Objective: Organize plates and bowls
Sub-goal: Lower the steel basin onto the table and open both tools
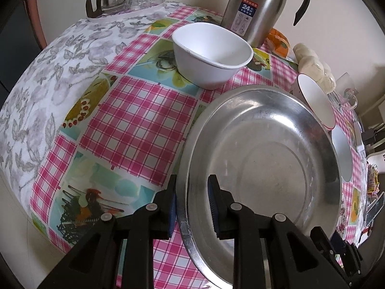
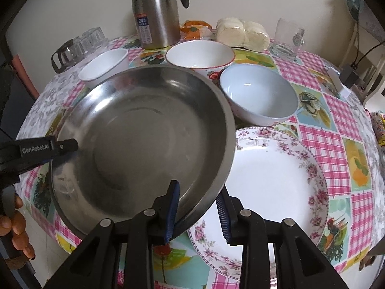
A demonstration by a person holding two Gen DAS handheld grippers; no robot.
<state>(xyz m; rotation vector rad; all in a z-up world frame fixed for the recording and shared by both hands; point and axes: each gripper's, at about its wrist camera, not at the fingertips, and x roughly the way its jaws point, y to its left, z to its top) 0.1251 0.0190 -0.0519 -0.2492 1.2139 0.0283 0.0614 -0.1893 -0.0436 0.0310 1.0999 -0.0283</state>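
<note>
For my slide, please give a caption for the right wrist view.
Both grippers straddle the steel plate's rim beside the floral plate.

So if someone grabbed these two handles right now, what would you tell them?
Left gripper: open, jaws astride the steel plate's rim.
Right gripper: open, astride another part of that rim.
The steel plate overlaps the floral plate's edge. White bowl, red-rimmed bowl and blue bowl stand apart behind.
Done: nothing stacked yet.
Left: probably stack plates, nest bowls.
</note>
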